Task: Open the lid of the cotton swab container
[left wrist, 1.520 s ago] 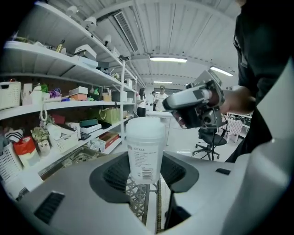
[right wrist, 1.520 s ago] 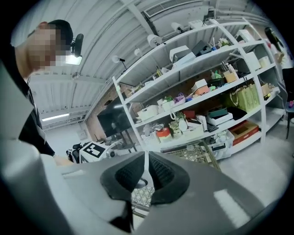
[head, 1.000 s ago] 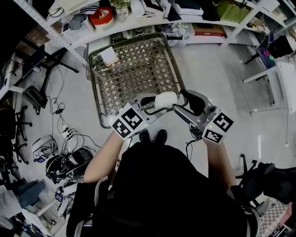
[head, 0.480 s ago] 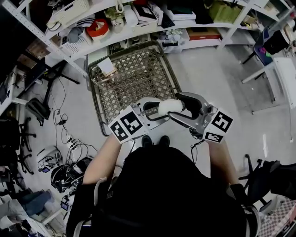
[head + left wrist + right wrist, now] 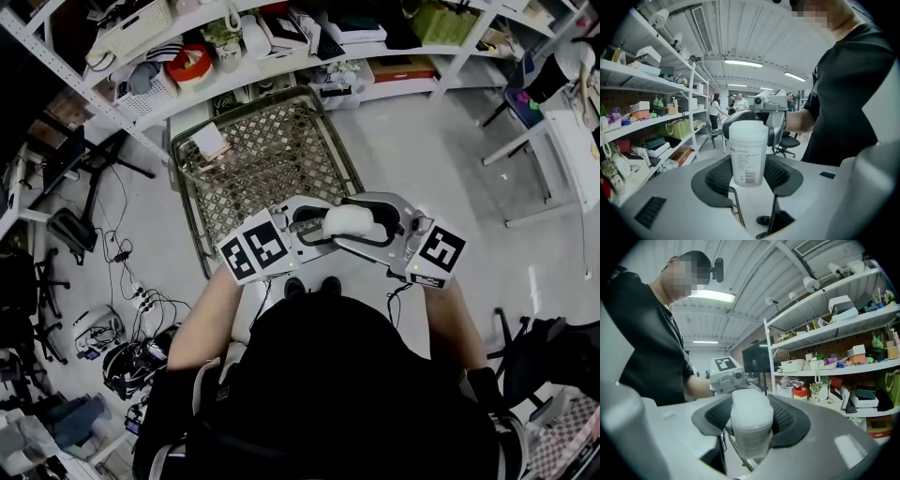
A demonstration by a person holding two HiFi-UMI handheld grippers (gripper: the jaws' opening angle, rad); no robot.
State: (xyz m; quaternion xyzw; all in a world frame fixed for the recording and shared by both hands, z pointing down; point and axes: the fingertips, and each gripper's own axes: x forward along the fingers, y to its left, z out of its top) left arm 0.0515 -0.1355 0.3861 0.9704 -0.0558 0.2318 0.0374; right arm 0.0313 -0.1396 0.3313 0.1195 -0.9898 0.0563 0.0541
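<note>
I hold a white cotton swab container (image 5: 346, 222) between both grippers above the floor. It lies sideways in the head view. In the left gripper view its labelled body (image 5: 748, 159) stands between the ribbed pads, and my left gripper (image 5: 749, 174) is shut on it. The lid (image 5: 748, 131) points away toward the right gripper. In the right gripper view the rounded lid (image 5: 751, 408) fills the gap between the pads. My right gripper (image 5: 750, 420) has its jaws closing on the lid, and the pads (image 5: 790, 420) lie against its sides. The lid sits on the container.
A wire shopping basket (image 5: 262, 159) with a small white box inside stands on the floor just ahead. White shelving (image 5: 281, 47) full of boxes and bins runs behind it. Cables and gear (image 5: 122, 328) lie at the left. A white table (image 5: 577, 131) stands at the right.
The right gripper has swung in from beside the container and now wraps its jaws around the lid end. The left gripper has kept its hold, and the container shifted slightly right.
</note>
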